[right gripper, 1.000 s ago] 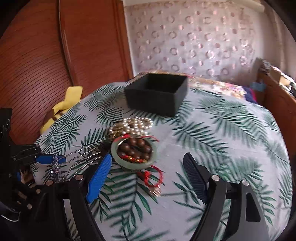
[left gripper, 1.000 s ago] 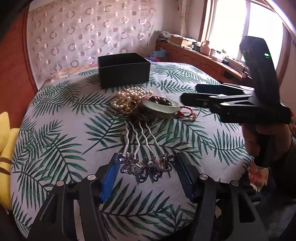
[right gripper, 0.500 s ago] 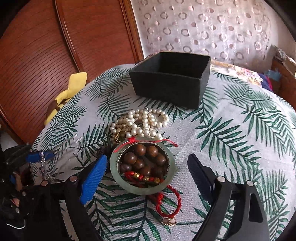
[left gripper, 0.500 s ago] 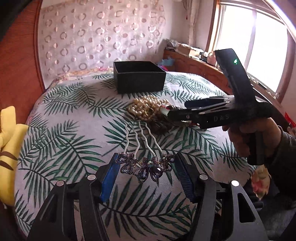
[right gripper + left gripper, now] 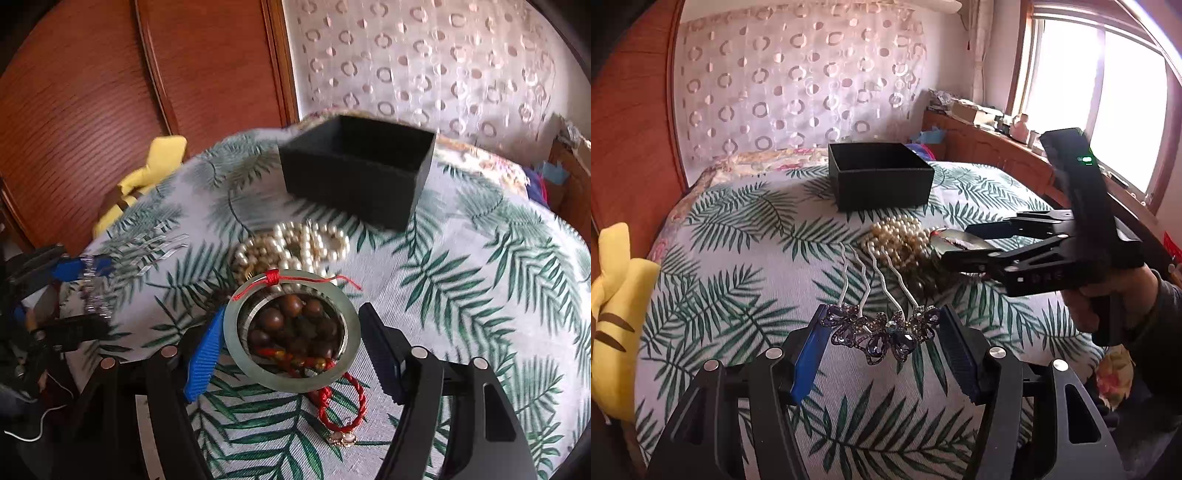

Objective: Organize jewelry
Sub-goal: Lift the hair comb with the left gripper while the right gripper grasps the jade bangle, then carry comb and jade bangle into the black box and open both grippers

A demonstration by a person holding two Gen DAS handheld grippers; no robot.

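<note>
Between the left tool's [image 5: 882,334] pinching pads, a purple butterfly hair comb [image 5: 881,332]; right tool [image 5: 291,341] spread.

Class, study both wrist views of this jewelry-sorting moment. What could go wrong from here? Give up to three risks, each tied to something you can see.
1. The right gripper straddles the jade bangle, which lies over wooden beads and a red cord bracelet; lifting it may drag those along.
2. The bangle looks smooth and hard, so it could slip out.
3. The left gripper holds the butterfly hairpins only by their heads; the long prongs could snag the pearl necklace on the way to the black box.
</note>
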